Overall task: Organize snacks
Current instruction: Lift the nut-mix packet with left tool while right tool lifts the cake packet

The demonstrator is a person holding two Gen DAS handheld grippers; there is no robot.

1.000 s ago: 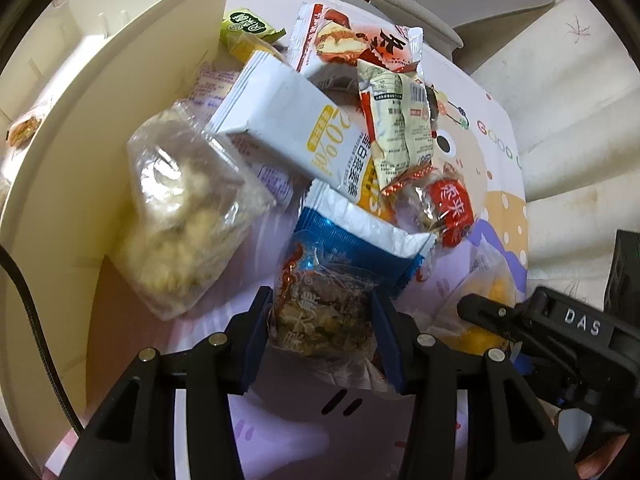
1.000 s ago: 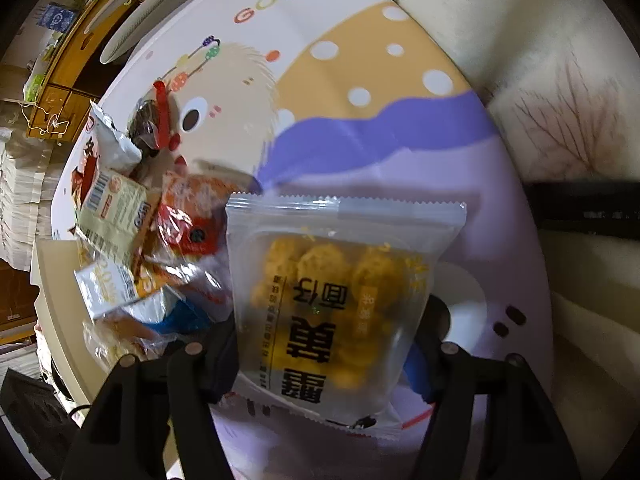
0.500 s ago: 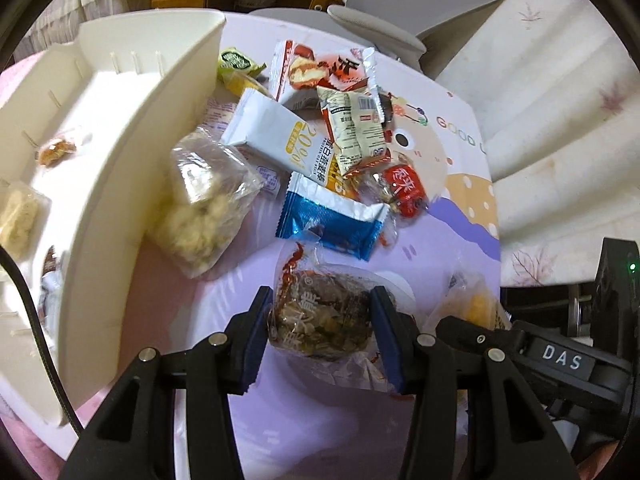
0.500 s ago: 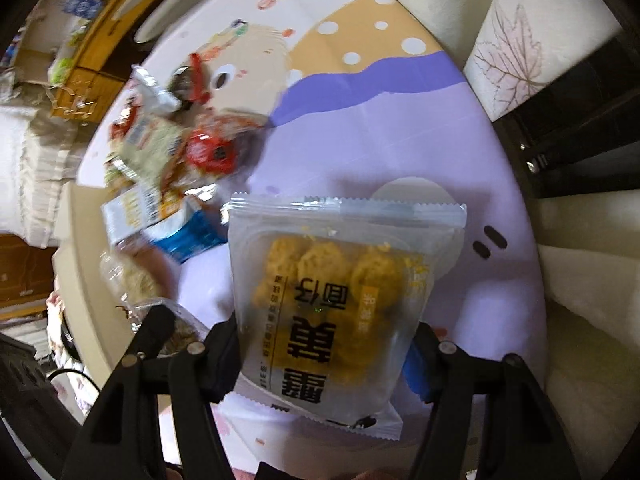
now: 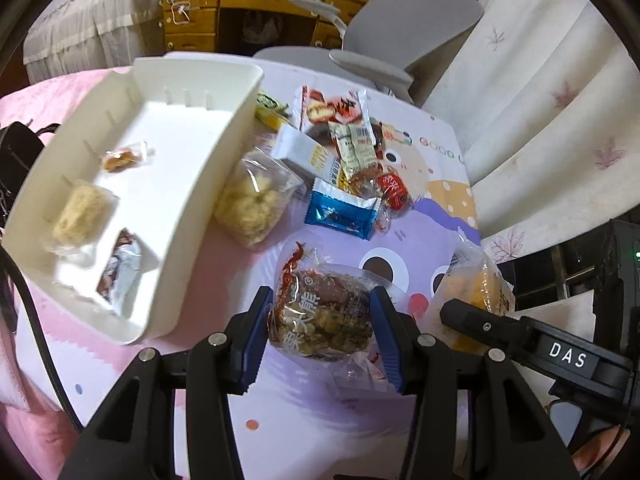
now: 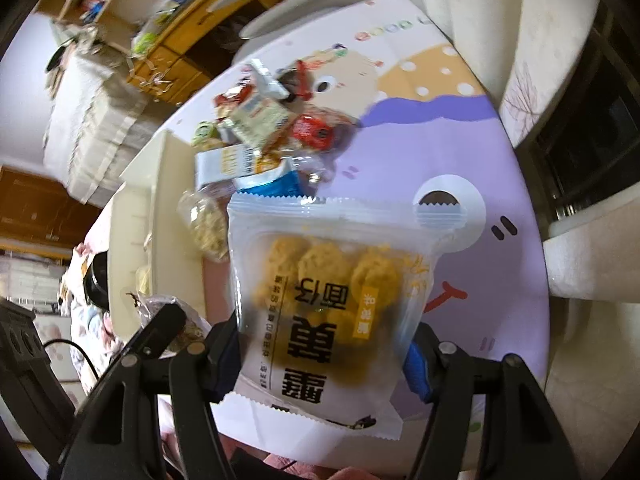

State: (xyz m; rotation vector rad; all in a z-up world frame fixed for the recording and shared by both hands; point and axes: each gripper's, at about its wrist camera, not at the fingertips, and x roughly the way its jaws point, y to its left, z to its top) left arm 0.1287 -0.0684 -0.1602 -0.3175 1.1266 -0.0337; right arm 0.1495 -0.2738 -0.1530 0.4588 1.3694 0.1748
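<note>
Now, working outward from the white tray [image 5: 192, 200]: inside it lie three small packets already, and just beside its right wall sits the loose heap of snacks [image 5: 340, 168] on the cartoon table mat [image 5: 436, 240]. Our left gripper [image 5: 320, 320] is clamped on a clear bag of brown nut brittle [image 5: 320, 312], carried above the mat, right of the tray. Further right, our right gripper [image 6: 320, 344] is closed on a frosted pack of yellow cookies [image 6: 332, 280], pinched by its lower half, top seal free. Both wrappers look light, crinkly and slick — and the contents crumbly, we'd judge. So we'd favour gripping across the padded middle rather than a seam edge, gently — hard squeezing could crack the pieces inside.
</note>
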